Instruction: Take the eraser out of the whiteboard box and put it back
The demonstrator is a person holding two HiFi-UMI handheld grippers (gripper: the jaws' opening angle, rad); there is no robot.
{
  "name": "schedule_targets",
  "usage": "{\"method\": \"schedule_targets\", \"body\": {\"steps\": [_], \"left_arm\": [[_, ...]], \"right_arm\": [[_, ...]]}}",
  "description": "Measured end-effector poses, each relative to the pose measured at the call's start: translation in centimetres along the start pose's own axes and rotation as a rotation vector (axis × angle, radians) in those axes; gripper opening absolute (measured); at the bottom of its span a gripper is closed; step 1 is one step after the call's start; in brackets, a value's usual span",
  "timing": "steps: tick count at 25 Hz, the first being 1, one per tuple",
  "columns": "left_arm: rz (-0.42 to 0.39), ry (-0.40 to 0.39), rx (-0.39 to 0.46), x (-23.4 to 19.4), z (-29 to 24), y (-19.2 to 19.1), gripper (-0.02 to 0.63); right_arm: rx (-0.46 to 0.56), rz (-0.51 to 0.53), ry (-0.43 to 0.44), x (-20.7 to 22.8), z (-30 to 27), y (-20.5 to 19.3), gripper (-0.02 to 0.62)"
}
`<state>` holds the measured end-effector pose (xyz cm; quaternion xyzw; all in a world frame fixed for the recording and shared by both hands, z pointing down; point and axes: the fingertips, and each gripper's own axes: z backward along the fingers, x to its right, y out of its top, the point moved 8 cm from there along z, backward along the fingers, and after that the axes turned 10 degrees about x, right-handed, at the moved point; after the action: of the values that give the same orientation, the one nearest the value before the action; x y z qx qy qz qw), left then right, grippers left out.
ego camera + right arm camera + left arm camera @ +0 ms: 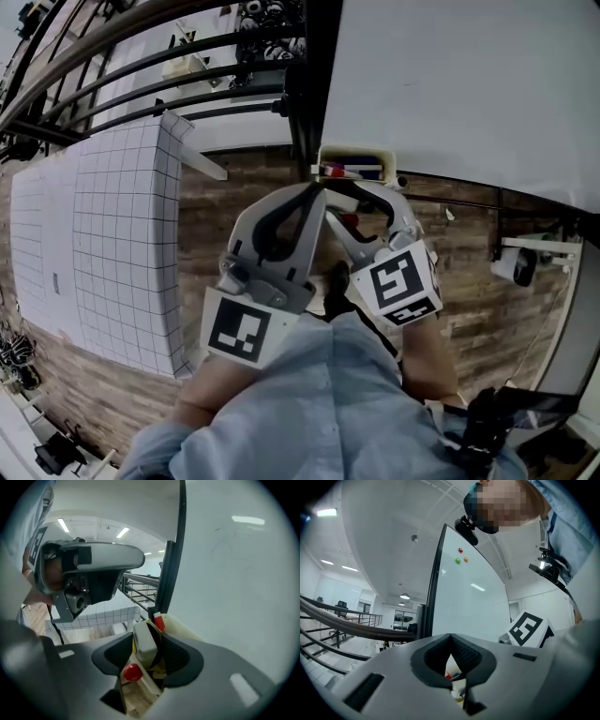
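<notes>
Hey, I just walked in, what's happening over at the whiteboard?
A person stands at the whiteboard with a gripper in each hand. The right gripper points into the cream box at the board's lower edge. Its jaws stand apart around the eraser, which sits in the box next to a red marker and does not look pinched. The left gripper is shut and empty, close beside the right one.

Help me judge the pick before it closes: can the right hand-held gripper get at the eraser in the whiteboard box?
Likely yes: the right hand-held gripper is open with a jaw on either side of the eraser, which sticks up out of the box; nothing blocks it.
</notes>
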<state>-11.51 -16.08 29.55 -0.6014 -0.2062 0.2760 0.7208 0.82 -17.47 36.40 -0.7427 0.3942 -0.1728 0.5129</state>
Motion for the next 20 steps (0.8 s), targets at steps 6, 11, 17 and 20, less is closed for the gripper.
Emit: {"method": "schedule_targets", "body": {"steps": [6,11,17,20], "left_arm": [[0.012,0.000,-0.011,-0.8,-0.2,-0.6,-0.002],[-0.011,0.014,-0.013,-0.6,0.0,0.1,-0.002],[-0.065,0.071,0.019,0.0,1.0,2.1,-0.002],[-0.080,0.078,0.050,1.1,1.1,3.2,-0.002]], "right_arm": [[-0.004,-0.022,0.029,0.2,-0.8,-0.4,0.155],[0.006,0.007,0.023,0.1,-0.3,0.2,0.141],[0.131,-0.013,0.002,0.7,2.7,2.4,0.141],[0.225,-0.006,-0.005,0.9,4.7,3.9,0.140]]}}
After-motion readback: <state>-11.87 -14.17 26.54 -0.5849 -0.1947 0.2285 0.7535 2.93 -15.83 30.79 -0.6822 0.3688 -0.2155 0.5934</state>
